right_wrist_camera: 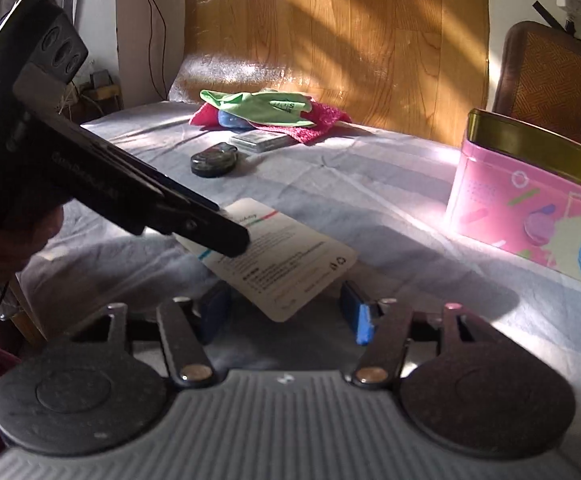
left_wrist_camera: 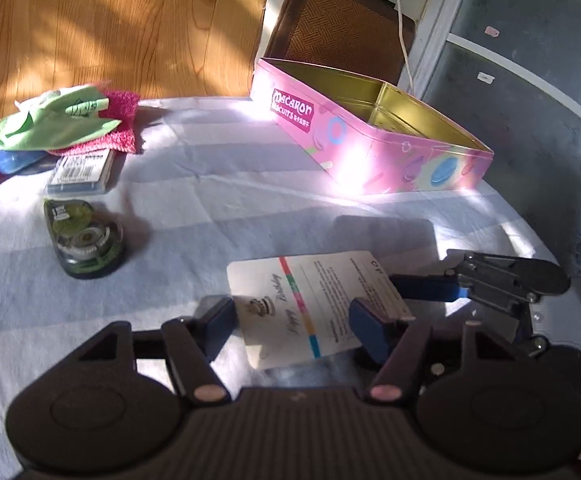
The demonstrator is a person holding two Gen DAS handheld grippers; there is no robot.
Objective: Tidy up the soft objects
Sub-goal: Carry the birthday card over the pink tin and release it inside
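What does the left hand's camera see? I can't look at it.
The open left gripper straddles a birthday card on a pale cloth. Behind sit a pink tin, open and empty, and a tape roller.

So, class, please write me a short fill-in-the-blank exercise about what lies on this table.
1. The pink tin stands open and its inside looks ____.
2. The green cloth lies on top of a ____ cloth.
3. The card lies between the open fingers of the left gripper and reads "Happy ____".

Missing words: empty; pink; Birthday
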